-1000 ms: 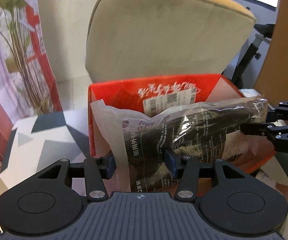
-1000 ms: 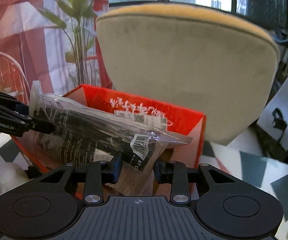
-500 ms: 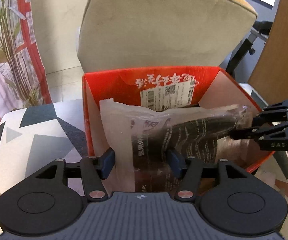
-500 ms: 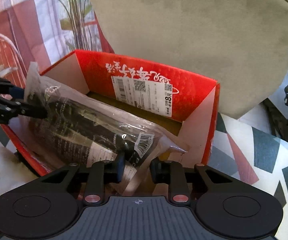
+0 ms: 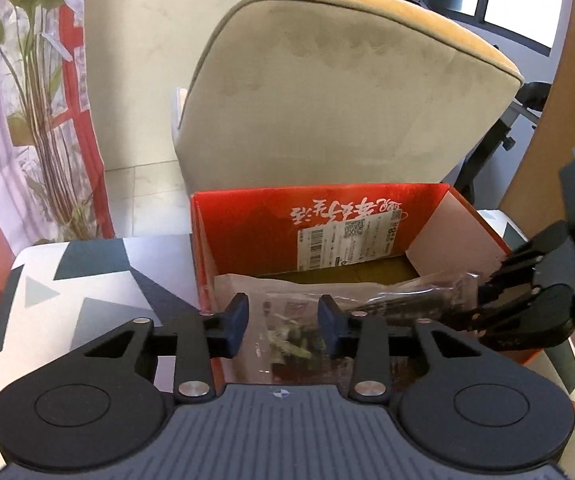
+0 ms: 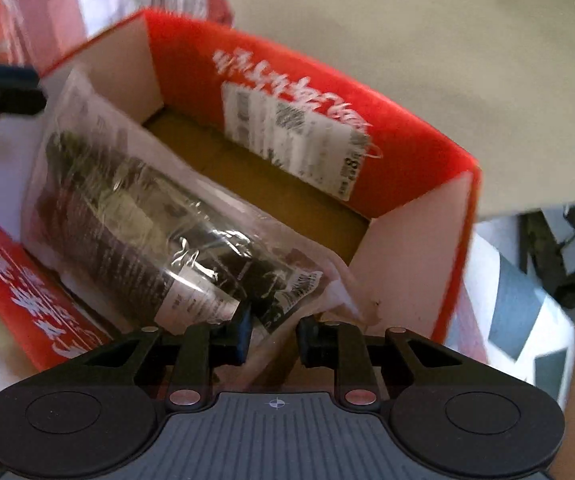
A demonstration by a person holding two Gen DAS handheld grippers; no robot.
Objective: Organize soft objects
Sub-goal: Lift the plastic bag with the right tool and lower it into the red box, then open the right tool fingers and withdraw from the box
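Packet (image 6: 155,216) of dark stuff in clear plastic lies inside the red box (image 6: 419,152), along its near wall. Right gripper (image 6: 273,336) is clamped on the packet's end. Left gripper (image 5: 283,320) has just been closing; its jaws stand apart over the other end, pads off the plastic.
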